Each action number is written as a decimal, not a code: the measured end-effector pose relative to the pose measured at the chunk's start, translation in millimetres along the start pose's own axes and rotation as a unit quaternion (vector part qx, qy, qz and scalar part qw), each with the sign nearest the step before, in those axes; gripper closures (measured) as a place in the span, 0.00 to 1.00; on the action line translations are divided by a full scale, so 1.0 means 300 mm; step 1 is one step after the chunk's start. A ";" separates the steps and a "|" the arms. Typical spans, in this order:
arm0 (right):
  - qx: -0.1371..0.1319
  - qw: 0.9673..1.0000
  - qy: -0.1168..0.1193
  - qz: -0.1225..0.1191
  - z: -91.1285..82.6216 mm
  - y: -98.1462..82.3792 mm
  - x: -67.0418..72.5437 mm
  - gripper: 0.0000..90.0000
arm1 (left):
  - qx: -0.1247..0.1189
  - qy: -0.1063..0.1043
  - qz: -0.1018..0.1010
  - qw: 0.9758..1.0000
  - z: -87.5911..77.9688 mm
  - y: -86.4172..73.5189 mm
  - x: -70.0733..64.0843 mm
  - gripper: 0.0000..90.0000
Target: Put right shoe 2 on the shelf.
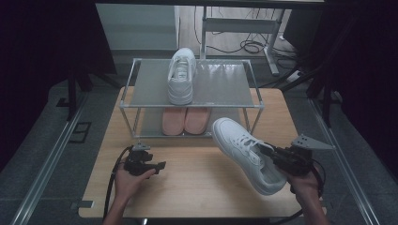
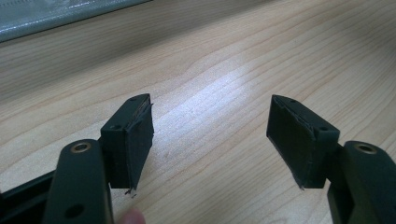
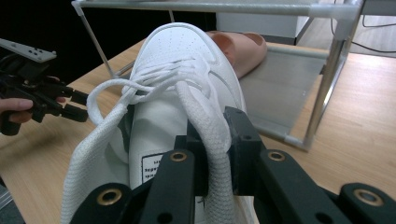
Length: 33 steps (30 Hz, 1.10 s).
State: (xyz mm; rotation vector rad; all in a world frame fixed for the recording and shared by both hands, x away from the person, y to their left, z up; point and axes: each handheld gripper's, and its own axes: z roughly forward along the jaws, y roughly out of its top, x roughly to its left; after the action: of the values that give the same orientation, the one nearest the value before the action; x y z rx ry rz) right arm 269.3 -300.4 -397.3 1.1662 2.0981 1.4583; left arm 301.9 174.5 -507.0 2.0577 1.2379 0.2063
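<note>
My right gripper (image 1: pixel 268 154) (image 3: pixel 215 135) is shut on the side wall of a white lace-up sneaker (image 1: pixel 241 152) (image 3: pixel 180 70), next to its tongue. It holds the sneaker tilted above the table, toe toward the rack. A matching white sneaker (image 1: pixel 181 75) stands on the top shelf of the metal shoe rack (image 1: pixel 225 107). My left gripper (image 1: pixel 154 158) (image 2: pixel 210 135) rests low over the wooden table (image 1: pixel 187 192) in front of the rack, its jaws open with only bare wood between them. It also appears in the right gripper view (image 3: pixel 79 106), at the left.
A pair of pink slippers (image 1: pixel 185 119) (image 3: pixel 243 46) lies on the rack's lower shelf. The rack's right front post (image 3: pixel 327 79) stands close to the held sneaker. Dark curtains flank the table; cables and a desk frame (image 1: pixel 244 28) lie behind.
</note>
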 end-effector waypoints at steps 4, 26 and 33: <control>-0.005 1.000 0.007 -0.005 0.010 0.024 0.016 0.91 | 0.000 0.000 0.000 1.000 0.001 0.000 -0.001 0.36; -0.044 0.999 0.017 -0.017 0.039 0.197 0.077 0.91 | -0.001 -0.003 0.000 1.000 -0.001 0.000 0.004 0.36; -0.054 0.998 0.008 -0.015 0.059 0.272 0.074 0.91 | 0.002 -0.004 0.000 1.000 0.003 -0.001 0.008 0.36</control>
State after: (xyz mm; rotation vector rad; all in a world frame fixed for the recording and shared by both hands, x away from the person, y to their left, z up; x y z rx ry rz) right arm 303.0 -261.0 -328.1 1.0810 2.0124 1.5504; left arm 303.5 176.2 -508.4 2.0600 1.2341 0.1966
